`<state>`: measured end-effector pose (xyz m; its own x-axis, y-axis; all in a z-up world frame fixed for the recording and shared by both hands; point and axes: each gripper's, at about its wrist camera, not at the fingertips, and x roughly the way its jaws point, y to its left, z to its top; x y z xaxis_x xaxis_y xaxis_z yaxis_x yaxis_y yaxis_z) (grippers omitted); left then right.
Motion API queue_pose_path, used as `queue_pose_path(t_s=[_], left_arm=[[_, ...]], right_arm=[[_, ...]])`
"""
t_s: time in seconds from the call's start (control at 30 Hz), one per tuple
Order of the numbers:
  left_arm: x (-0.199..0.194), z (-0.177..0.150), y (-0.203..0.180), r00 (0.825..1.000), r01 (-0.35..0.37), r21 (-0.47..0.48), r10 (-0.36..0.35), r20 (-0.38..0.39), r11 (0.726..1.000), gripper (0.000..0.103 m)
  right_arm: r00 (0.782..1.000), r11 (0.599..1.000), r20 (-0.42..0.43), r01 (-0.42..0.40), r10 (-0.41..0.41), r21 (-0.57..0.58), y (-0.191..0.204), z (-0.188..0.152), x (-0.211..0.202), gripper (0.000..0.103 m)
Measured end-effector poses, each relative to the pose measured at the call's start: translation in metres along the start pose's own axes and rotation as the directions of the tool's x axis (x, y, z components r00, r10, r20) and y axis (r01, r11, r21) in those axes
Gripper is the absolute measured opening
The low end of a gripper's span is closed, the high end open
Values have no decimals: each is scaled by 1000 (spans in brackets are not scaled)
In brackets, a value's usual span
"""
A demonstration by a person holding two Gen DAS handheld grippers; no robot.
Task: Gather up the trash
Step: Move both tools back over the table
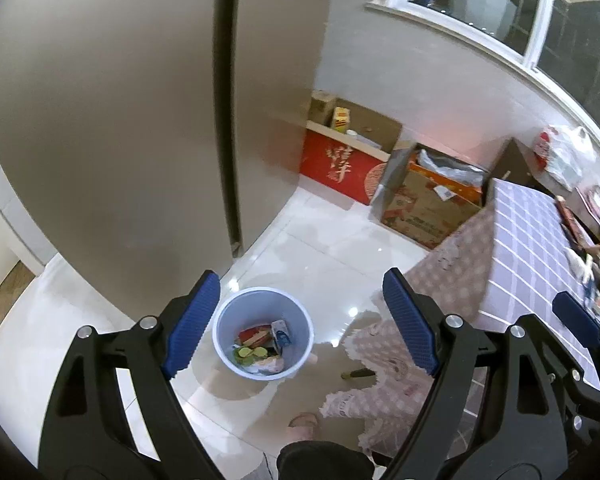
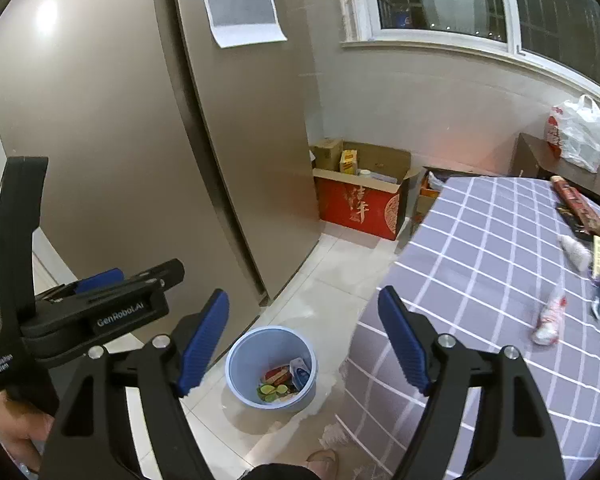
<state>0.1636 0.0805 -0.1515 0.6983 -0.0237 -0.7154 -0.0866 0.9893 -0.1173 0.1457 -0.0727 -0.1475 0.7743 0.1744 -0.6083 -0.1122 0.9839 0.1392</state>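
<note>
Left tool: left tool (image 1: pixel 302 314) has ribbed blue pads on black plastic arms, spread wide with nothing between them; it hangs above the floor.
Right tool: right tool (image 2: pixel 304 330) is of the same build, its jaws also wide apart and empty.
Bin: a round pale-blue plastic bin (image 1: pixel 223 334) stands on the floor just beside the fridge, near the desk corner.
Trash in bin: packets (image 1: pixel 260 342) lie in its bottom, among them a red carton, a blue-and-white pouch and green-yellow pieces.
Trash on desk: a crumpled red-and-white wrapper (image 2: pixel 550 316) and flat printed packs (image 2: pixel 580 210) lie toward the desk's far side.
Desk: desk (image 2: pixel 480 248) under a lilac cloth with a white grid.
Floor: glossy white tiles (image 1: pixel 320 256).
Fridge: smooth champagne-coloured metal doors (image 1: pixel 112 120).
Boxes: red cardboard box (image 2: pixel 358 208) with open flaps against the wall.
</note>
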Motion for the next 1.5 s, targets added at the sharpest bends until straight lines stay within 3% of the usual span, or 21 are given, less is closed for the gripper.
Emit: queue_pose_path(t_s=[0.4, 0.73, 1.23, 1.5], left_arm=[[-44, -8, -47, 997, 57, 90, -62, 44, 994, 82], [-61, -20, -94, 994, 100, 171, -108, 35, 980, 83], [-61, -46, -187, 980, 200, 292, -195, -49, 935, 83], [-41, -59, -222, 969, 243, 323, -212, -128, 915, 84]], right_arm=[[998, 997, 53, 37, -40, 69, -39, -7, -55, 77], [995, 989, 69, 69, -79, 131, -79, -20, -88, 78], [983, 948, 38, 161, -178, 276, -171, -47, -121, 84], [976, 911, -40, 213, -213, 353, -219, -67, -115, 84]])
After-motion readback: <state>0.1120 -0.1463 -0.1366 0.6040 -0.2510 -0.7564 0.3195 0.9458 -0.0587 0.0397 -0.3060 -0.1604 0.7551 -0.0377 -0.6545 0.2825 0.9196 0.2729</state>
